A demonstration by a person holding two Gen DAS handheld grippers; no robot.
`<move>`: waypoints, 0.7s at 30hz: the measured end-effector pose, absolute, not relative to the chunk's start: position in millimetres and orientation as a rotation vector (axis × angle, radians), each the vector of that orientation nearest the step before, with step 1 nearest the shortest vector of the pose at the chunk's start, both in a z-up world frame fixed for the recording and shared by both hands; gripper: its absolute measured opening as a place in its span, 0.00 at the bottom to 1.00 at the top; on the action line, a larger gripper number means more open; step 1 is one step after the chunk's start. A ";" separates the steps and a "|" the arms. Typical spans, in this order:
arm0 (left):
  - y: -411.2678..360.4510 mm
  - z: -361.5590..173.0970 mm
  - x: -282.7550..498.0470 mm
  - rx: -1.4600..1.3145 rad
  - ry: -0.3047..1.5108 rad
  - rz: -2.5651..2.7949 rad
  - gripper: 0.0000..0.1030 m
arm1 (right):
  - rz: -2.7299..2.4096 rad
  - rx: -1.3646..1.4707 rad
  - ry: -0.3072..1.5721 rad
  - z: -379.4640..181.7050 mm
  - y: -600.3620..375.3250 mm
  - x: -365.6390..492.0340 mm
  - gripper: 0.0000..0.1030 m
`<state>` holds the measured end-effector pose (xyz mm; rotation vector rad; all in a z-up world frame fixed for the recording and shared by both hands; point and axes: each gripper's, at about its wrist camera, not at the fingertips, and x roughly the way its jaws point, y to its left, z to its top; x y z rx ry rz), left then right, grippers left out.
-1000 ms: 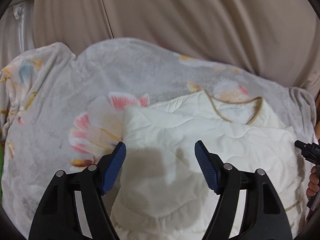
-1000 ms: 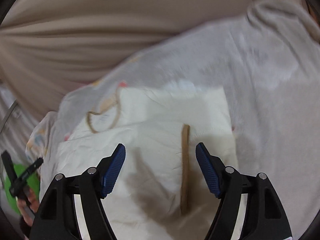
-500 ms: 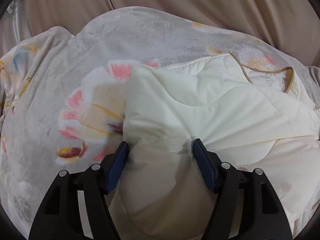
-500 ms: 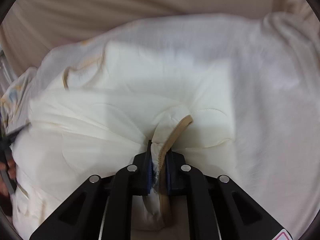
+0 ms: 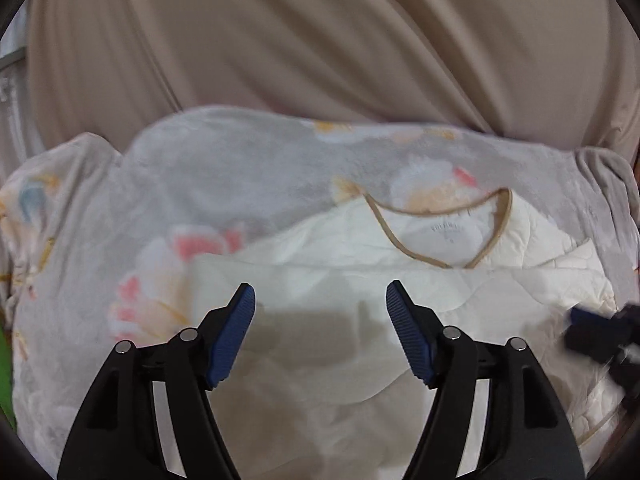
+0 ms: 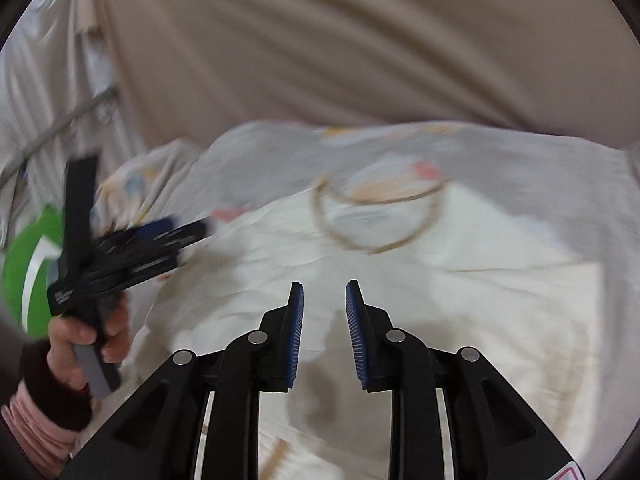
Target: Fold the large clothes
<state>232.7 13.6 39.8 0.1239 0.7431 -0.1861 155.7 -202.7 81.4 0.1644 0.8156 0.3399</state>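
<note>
A cream quilted garment (image 5: 480, 300) with a tan-trimmed neckline (image 5: 440, 236) lies folded on a grey floral blanket (image 5: 240, 184). My left gripper (image 5: 320, 292) hovers over the garment's left part, open, with nothing between its fingers. In the right wrist view the garment (image 6: 440, 280) fills the middle, with the neckline (image 6: 376, 216) blurred. My right gripper (image 6: 325, 286) hangs above it with a narrow gap. Its jaws are opening and hold nothing. The left gripper (image 6: 132, 248) shows blurred at the left, held by a hand (image 6: 80, 340). The right gripper (image 5: 600, 332) shows blurred at the right edge.
Beige draped fabric (image 5: 320, 40) rises behind the blanket. The blanket (image 6: 520, 152) spreads around the garment on all sides. A green object (image 6: 28, 264) sits beyond the blanket's left edge, and a metal rail (image 6: 60, 124) runs above it.
The right gripper has let go of the tan-trimmed fold it pinched and pulled back with jaws parting. The left gripper drew back from the bulge it straddled. The garment lies flatter.
</note>
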 end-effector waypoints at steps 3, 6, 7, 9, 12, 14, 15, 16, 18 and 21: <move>8.5 7.7 254.3 0.161 0.807 -0.148 0.64 | 0.347 0.095 0.892 49.1 -173.4 179.0 0.21; 39.1 -14.3 264.6 0.156 0.824 -0.087 0.66 | 0.227 0.064 0.915 24.3 -202.3 187.8 0.09; 50.5 -16.5 265.7 0.153 0.821 -0.062 0.66 | 0.195 0.080 0.919 19.6 -221.9 189.1 0.08; 77.3 -19.0 266.1 0.146 0.830 -0.011 0.69 | 0.102 0.151 0.929 15.1 -272.0 184.2 0.04; 111.0 -26.0 268.1 0.108 0.857 0.028 0.73 | 0.002 0.251 0.935 8.6 -336.2 167.5 0.00; 121.3 -25.5 267.0 0.079 0.868 0.038 0.73 | -0.045 0.301 0.945 6.3 -365.9 154.5 0.00; 120.9 -19.4 261.5 0.084 0.855 0.052 0.69 | -0.057 0.300 0.950 9.5 -369.0 149.2 0.00; 118.0 -12.3 255.2 0.091 0.841 0.057 0.65 | -0.078 0.280 0.946 13.7 -364.9 145.3 0.01; 108.8 4.6 232.9 0.065 0.802 0.005 0.65 | -0.072 0.241 0.902 32.4 -350.3 130.2 0.13; 82.7 21.1 196.3 0.080 0.768 -0.117 0.66 | 0.038 0.226 0.848 54.6 -321.1 104.4 0.13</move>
